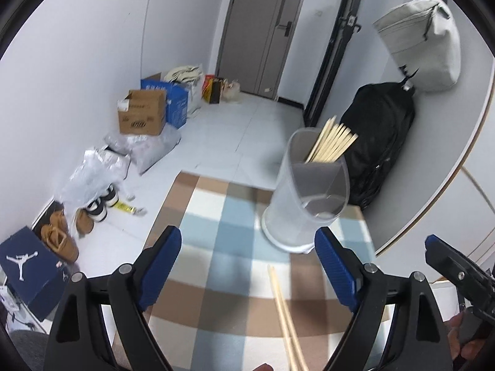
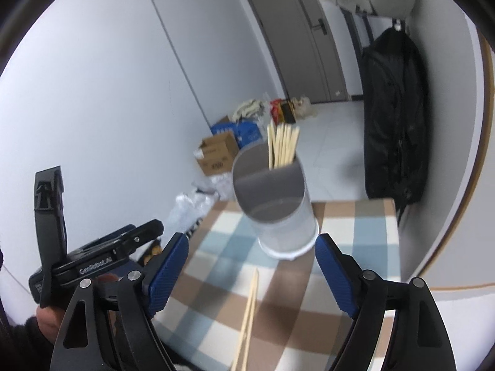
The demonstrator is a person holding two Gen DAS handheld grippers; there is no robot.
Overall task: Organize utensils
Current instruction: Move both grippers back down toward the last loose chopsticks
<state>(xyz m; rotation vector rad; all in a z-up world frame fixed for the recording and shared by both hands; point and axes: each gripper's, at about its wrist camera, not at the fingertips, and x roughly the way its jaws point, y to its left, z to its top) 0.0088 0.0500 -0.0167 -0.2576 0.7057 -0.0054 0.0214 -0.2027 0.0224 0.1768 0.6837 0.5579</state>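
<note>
A translucent utensil holder [image 1: 306, 198] [image 2: 275, 207] stands on a checked cloth [image 1: 216, 262] [image 2: 294, 293], with a divider inside. Several wooden chopsticks [image 1: 332, 143] [image 2: 283, 145] stand in its far compartment; the near compartment looks empty. A pair of chopsticks [image 1: 286, 318] [image 2: 249, 315] lies on the cloth in front of the holder. My left gripper [image 1: 247, 266] is open and empty above the cloth, just short of the holder. My right gripper [image 2: 252, 270] is open and empty, over the lying pair. The right gripper shows at the left wrist view's right edge [image 1: 448, 266].
The cloth-covered table stands against a white wall with a black backpack [image 1: 380, 142] [image 2: 396, 117] hanging just right of the holder. On the floor to the left are cardboard boxes [image 1: 142, 114], plastic bags [image 1: 102, 170], shoes and a shoebox [image 1: 31, 272]. A grey door [image 1: 263, 31] is at the back.
</note>
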